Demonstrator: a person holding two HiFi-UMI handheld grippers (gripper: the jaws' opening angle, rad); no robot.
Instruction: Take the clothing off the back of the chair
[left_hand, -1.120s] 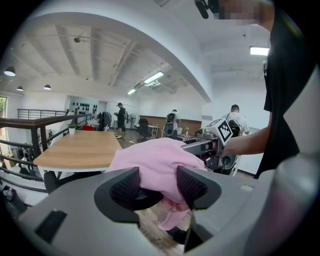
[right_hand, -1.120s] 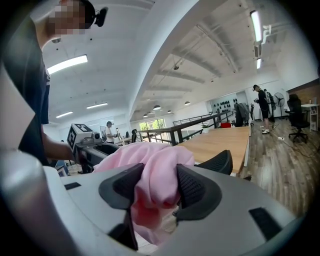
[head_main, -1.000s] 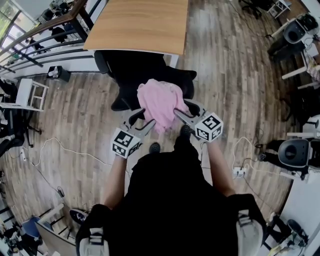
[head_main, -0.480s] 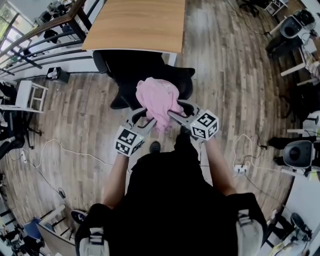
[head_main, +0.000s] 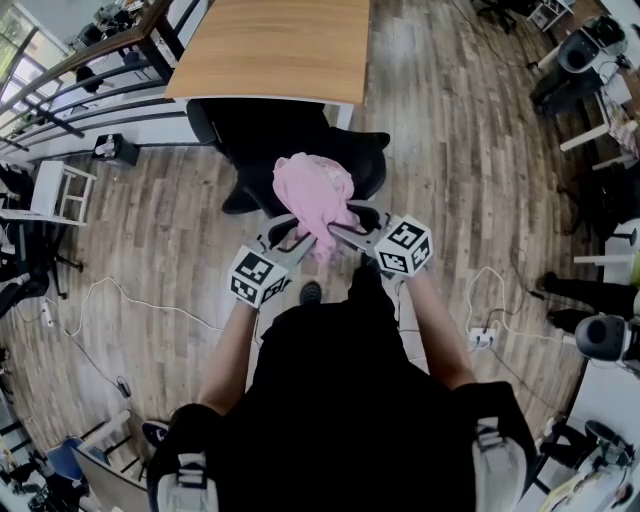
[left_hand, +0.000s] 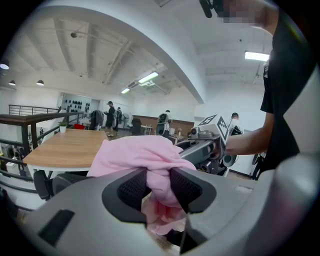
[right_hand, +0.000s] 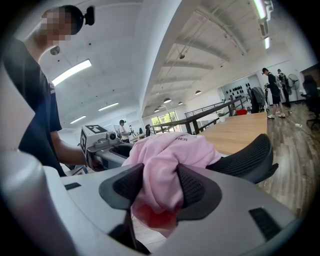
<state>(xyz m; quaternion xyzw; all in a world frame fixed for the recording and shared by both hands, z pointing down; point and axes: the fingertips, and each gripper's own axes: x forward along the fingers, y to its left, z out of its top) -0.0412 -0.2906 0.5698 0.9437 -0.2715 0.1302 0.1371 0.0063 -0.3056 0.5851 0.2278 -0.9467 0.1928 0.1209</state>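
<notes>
Left tongs (head_main: 288, 232) are closing on the bunched pink garment (head_main: 312, 190), pads pressing the cloth; right tongs (head_main: 343, 226) pinch its other side, above the black office chair (head_main: 262, 135).

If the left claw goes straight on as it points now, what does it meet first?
The pink clothing, already between the closing jaws of the left claw; behind it, probably the black chair.

Table (head_main: 270, 50) behind chair (head_main: 262, 135), clothing (head_main: 312, 190) on chair back, cable (head_main: 130, 296) on floor (head_main: 450, 150) at left

Unreadable small print on clothing (right_hand: 170, 150)
</notes>
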